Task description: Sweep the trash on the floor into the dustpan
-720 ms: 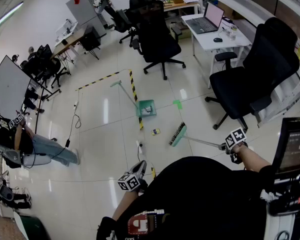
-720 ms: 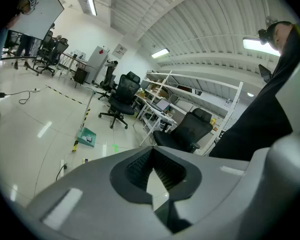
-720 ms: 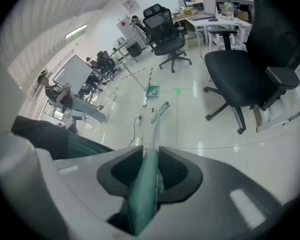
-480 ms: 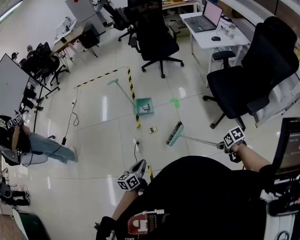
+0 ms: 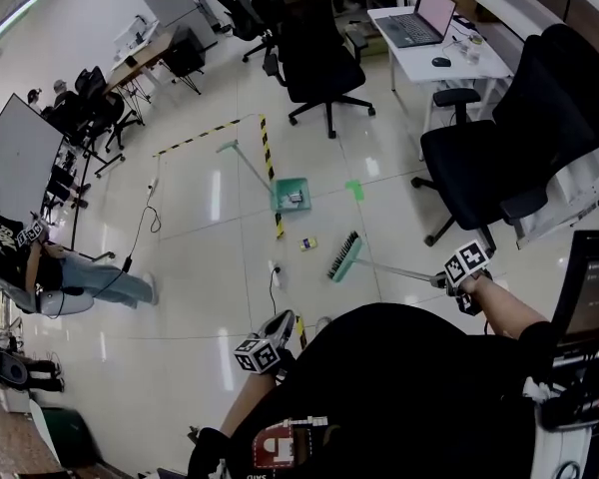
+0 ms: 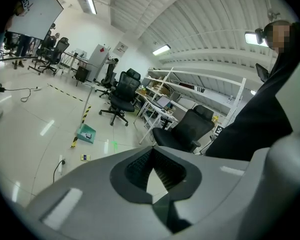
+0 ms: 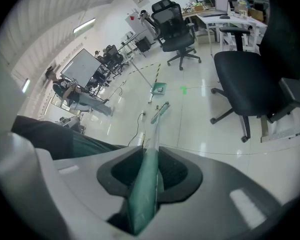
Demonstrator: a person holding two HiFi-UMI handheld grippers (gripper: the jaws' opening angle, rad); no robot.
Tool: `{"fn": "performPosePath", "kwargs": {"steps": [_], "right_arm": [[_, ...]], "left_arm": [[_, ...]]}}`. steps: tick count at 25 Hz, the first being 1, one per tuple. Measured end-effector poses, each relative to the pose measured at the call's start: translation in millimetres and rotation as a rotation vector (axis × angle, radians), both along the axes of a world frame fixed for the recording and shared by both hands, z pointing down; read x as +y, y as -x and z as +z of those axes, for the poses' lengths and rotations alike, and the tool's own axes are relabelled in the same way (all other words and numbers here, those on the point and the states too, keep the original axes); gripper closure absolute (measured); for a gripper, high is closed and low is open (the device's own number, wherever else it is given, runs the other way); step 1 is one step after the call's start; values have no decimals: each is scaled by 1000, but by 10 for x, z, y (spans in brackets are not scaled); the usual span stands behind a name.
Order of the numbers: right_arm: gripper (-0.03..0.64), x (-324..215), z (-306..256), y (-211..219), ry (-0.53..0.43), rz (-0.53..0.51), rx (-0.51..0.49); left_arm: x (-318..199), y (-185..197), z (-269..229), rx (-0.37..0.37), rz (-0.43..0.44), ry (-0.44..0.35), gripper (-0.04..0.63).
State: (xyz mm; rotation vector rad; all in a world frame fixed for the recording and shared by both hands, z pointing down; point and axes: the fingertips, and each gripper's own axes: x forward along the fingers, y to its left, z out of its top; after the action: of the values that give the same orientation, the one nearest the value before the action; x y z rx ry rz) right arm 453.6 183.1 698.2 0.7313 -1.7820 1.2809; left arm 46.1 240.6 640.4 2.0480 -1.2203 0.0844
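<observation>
Your right gripper (image 5: 451, 281) is clamped on the broom (image 5: 345, 257) handle, your left gripper (image 5: 277, 327) is closed on nothing, and the brush head sits just right of the trash (image 5: 306, 242), with the dustpan (image 5: 291, 196) beyond it, up-left.

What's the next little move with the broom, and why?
Probably push the broom head into the trash and on toward the dustpan. The right gripper has its jaws shut on the broom's handle, the bristles sit just short of the trash, and the trash lies between broom and dustpan, not yet swept in.
</observation>
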Motion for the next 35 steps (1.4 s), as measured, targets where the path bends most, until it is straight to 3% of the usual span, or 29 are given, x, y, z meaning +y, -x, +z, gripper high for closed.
{"fn": "performPosePath", "kwargs": {"steps": [5,11,17,21,27,35], "right_arm": [[525,-282,78,312,6,-43,14],[525,-811,151,1068,23,-67,50],[525,-1561,277,2064,63,-68,115],[525,-2035,341,2844,93,-141,164],[525,-2702,704,3642,118,-270,176],[525,-3536,1345,4013,156,-486,161]], "left_arm": [[-192,285,54,10,-24,0,595],[-702,991,334,59,-27,13,595],[-1568,1856,585,100,25,51,595],[-2016,2537,472,104,47,49,595],[-2193,3293,469,72,-66,97,595],[-2016,3272,498,21,-260,200,595]]}}
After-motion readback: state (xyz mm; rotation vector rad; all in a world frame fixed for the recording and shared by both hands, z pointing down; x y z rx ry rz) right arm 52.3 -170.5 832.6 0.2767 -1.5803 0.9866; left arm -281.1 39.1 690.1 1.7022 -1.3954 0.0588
